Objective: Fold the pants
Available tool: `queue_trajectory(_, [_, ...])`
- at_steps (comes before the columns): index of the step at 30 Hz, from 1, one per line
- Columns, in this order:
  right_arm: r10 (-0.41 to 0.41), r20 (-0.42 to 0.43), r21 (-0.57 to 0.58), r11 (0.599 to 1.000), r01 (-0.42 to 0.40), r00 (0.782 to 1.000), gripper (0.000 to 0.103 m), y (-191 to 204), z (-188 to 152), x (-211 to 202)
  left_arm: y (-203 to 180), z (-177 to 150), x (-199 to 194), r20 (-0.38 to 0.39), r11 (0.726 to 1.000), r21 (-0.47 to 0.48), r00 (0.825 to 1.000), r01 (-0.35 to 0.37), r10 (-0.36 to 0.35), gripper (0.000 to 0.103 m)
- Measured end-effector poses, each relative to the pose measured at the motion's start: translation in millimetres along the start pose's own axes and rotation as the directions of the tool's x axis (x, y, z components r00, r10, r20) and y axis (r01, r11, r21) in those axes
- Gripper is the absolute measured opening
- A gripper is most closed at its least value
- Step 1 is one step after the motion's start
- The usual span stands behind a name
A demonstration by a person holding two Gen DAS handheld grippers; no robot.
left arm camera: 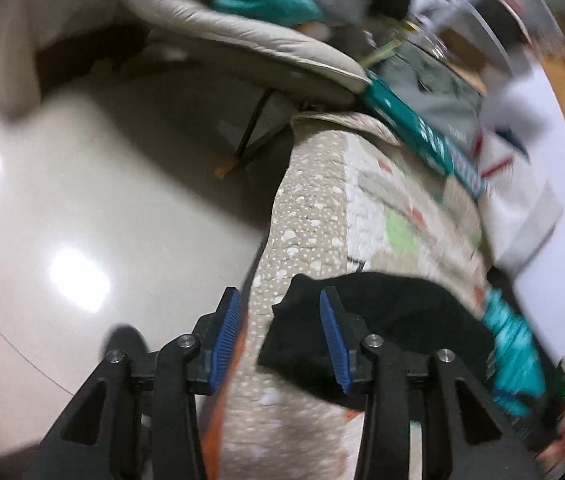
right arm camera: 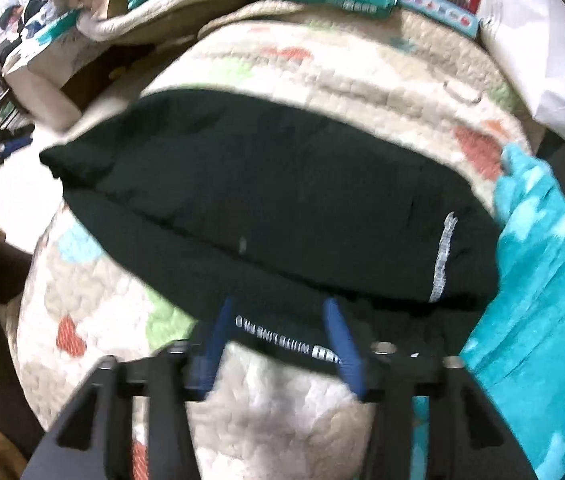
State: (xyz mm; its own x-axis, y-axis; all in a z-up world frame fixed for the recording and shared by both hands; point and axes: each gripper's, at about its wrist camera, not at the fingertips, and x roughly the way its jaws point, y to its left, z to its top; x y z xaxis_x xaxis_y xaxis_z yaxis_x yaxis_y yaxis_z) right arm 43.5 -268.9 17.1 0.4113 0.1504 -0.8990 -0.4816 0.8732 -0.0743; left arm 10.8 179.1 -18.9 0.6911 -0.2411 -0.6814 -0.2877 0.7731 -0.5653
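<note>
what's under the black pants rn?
The black pants lie folded on a quilted blanket with coloured patches, which shows on all sides but the right. There a teal towel meets their edge. What the pants cover directly cannot be seen.

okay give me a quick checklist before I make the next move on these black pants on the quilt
1. Left gripper fingers apart, nothing between the pads: ok.
2. Right gripper fingers apart around the near edge of the black pants, not pinching: ok.
3. Pants folded over, lying on the quilt: ok.
4. Pants corner inside the edge of the quilt, left view: ok.
5. Teal cloth touching the pants' right end: not ok.
6. Fold edges aligned: cannot tell, blurred.
</note>
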Motion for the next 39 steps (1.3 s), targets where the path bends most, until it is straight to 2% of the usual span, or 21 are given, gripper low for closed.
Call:
queue_trajectory(2, [0.027, 0.035, -0.026, 0.999, -0.026, 0.999, 0.056, 16, 17, -5, 1, 3, 0, 0.019, 0.999, -0.042, 1.000, 0.018, -0.017, 0.039])
queue_trajectory(4, [0.075, 0.068, -0.091, 0.993, -0.069, 0.995, 0.056, 49, 37, -5, -3, 5, -2, 0.041, 0.999, -0.047, 0.999, 0.010, -0.008, 0.040])
queue_trajectory(7, [0.137, 0.083, -0.200, 0.973, -0.118, 0.987, 0.056, 106, 71, 2, -12, 9, -12, 0.095, 0.999, -0.024, 0.995, -0.036, 0.038, 0.041])
queue_trajectory(10, [0.176, 0.101, -0.296, 0.945, -0.139, 0.979, 0.054, 158, 104, 15, -16, 15, -29, 0.174, 0.995, 0.003, 0.980, -0.102, 0.100, 0.046])
queue_trajectory(11, [0.188, 0.107, -0.335, 0.931, -0.143, 0.976, 0.054, 181, 118, 24, -15, 17, -34, 0.203, 0.993, 0.000, 0.972, -0.121, 0.118, 0.051])
queue_trajectory(13, [0.199, 0.107, -0.393, 0.908, -0.142, 0.974, 0.054, 211, 135, 38, -11, 21, -43, 0.242, 0.989, -0.020, 0.959, -0.147, 0.148, 0.053])
queue_trajectory(17, [0.174, 0.078, -0.527, 0.843, -0.107, 0.982, 0.054, 273, 162, 82, 6, 30, -48, 0.261, 0.987, -0.086, 0.953, -0.139, 0.157, 0.053])
queue_trajectory(21, [0.067, 0.000, -0.649, 0.759, -0.051, 0.998, 0.053, 308, 171, 137, 25, 38, -44, 0.225, 0.980, -0.176, 0.966, -0.090, 0.129, 0.053])
queue_trajectory(23, [0.007, -0.066, -0.684, 0.728, -0.050, 0.998, 0.019, 314, 168, 159, 28, 39, -42, 0.215, 0.979, -0.194, 0.970, -0.070, 0.112, 0.053])
queue_trajectory(24, [-0.036, -0.074, -0.698, 0.715, -0.026, 0.997, 0.011, 318, 169, 168, 29, 39, -43, 0.216, 0.979, -0.195, 0.971, -0.063, 0.105, 0.053])
queue_trajectory(26, [-0.025, -0.075, -0.691, 0.722, -0.034, 0.997, 0.011, 319, 176, 171, 28, 40, -45, 0.227, 0.980, -0.192, 0.969, -0.053, 0.097, 0.053])
queue_trajectory(28, [-0.016, -0.056, -0.650, 0.760, -0.025, 0.998, 0.011, 318, 191, 172, 27, 40, -46, 0.235, 0.981, -0.189, 0.967, -0.050, 0.095, 0.053])
queue_trajectory(30, [-0.015, -0.024, -0.578, 0.816, -0.002, 1.000, 0.011, 313, 210, 174, 26, 40, -45, 0.236, 0.980, -0.191, 0.967, -0.045, 0.091, 0.053])
queue_trajectory(31, [-0.011, -0.017, -0.550, 0.835, 0.000, 1.000, 0.016, 312, 215, 175, 26, 39, -44, 0.234, 0.981, -0.190, 0.968, -0.044, 0.089, 0.053])
queue_trajectory(32, [0.011, -0.020, -0.508, 0.861, -0.020, 1.000, 0.016, 308, 221, 177, 25, 39, -42, 0.227, 0.981, -0.186, 0.970, -0.048, 0.090, 0.053])
queue_trajectory(33, [0.049, -0.041, -0.466, 0.883, -0.062, 0.998, 0.024, 302, 226, 177, 25, 38, -42, 0.223, 0.982, -0.183, 0.970, -0.052, 0.093, 0.053])
queue_trajectory(34, [0.063, -0.049, -0.436, 0.897, -0.078, 0.997, 0.043, 297, 229, 176, 25, 37, -40, 0.220, 0.982, -0.180, 0.971, -0.057, 0.096, 0.053])
queue_trajectory(36, [0.057, 0.005, -0.409, 0.911, -0.050, 0.998, 0.060, 285, 229, 162, 27, 36, -41, 0.219, 0.981, -0.182, 0.970, -0.066, 0.106, 0.053])
queue_trajectory(39, [0.070, 0.039, -0.362, 0.931, -0.051, 0.997, 0.060, 259, 220, 137, 29, 36, -39, 0.218, 0.977, -0.199, 0.969, -0.073, 0.116, 0.053])
